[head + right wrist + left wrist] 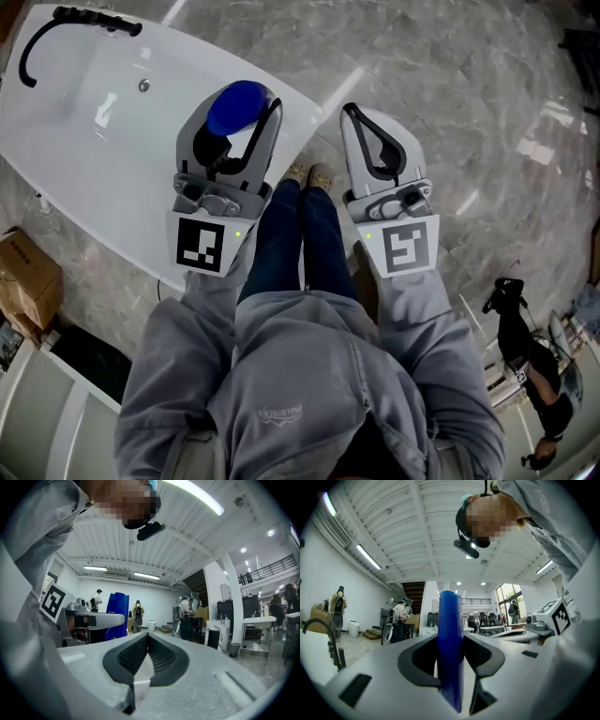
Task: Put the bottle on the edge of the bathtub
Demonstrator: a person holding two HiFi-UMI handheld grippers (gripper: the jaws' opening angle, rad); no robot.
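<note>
**A:** Where is the bottle?

**B:** The blue plastic bottle (234, 101) stands upright between the jaws of the left gripper (238, 120). In the left gripper view the bottle (450, 648) is a tall blue column with a dark pad pressed against each side. The jaws are grasping it, held apart by the bottle's width.

**A:** Is it on the tub?

**B:** No. In the head view its round top shows in front of the right end of the white oval bathtub (84, 202), near that end's rim. It hangs in the gripper and does not rest on the edge. I cannot tell how high above the rim it is.

**A:** And the other hand?

**B:** The right gripper (351, 112) is clenched on nothing. In the right gripper view its ribbed black pads (130, 656) meet at their tips. It is level with the left gripper, just beside it, over the grey marble floor (450, 94) and clear of the tub.

**A:** What else is near the tub?

**B:** A black curved faucet (56, 23) sits at the tub's far left end, well apart from the bottle. A brown cardboard box (28, 277) lies on the floor near the left part of the tub's near edge. The person's grey sleeves (187, 328) and blue jeans (300, 234) fill the lower middle of the head view, and the toes are close to the tub's right end.
</note>
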